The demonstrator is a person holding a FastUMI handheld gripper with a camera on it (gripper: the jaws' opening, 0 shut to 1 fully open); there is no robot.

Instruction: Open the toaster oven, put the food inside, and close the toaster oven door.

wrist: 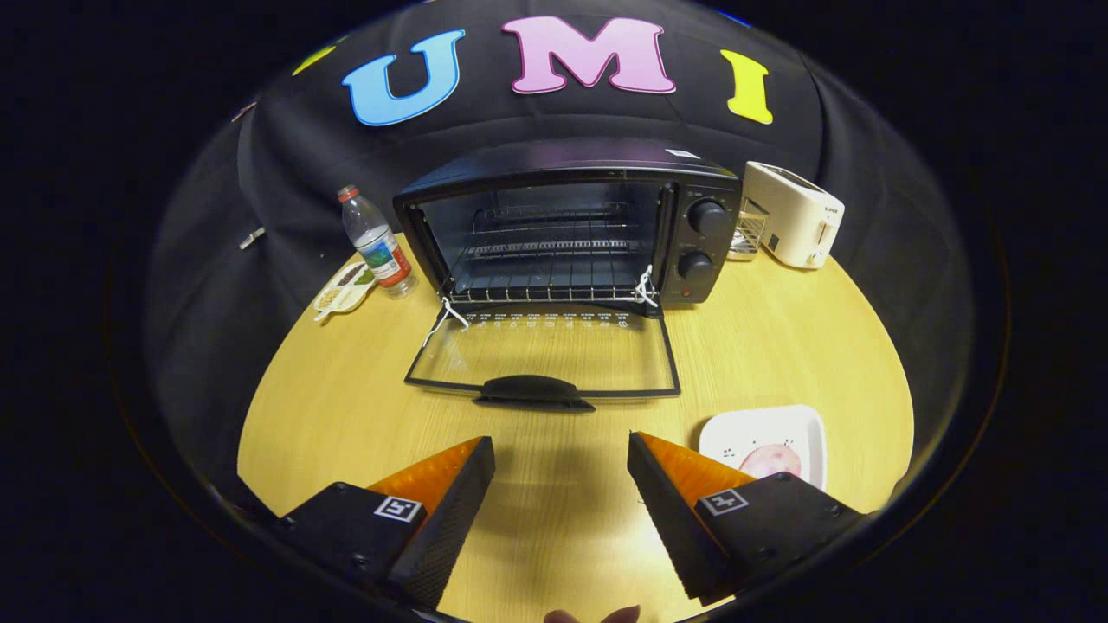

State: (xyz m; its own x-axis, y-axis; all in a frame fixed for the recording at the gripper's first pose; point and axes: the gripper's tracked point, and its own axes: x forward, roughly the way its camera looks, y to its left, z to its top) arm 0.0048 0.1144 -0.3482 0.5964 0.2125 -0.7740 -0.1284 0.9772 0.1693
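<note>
A black toaster oven (563,225) stands at the far side of the round wooden table (779,346). Its glass door (545,355) is folded down flat toward me, handle (532,391) nearest my fingers. The wire rack (554,251) inside looks bare. A white square plate (736,433) sits just right of my right finger, with a round pink piece of food (769,459) on it, partly hidden by that finger. My gripper (561,454) hovers open over the table, just short of the door handle, nothing between its fingers.
A water bottle (376,242) and a small white dish with food (344,290) stand left of the oven. A white toaster (795,215) and a small wire rack (747,234) stand to its right. Bare table lies between the fingers and the door.
</note>
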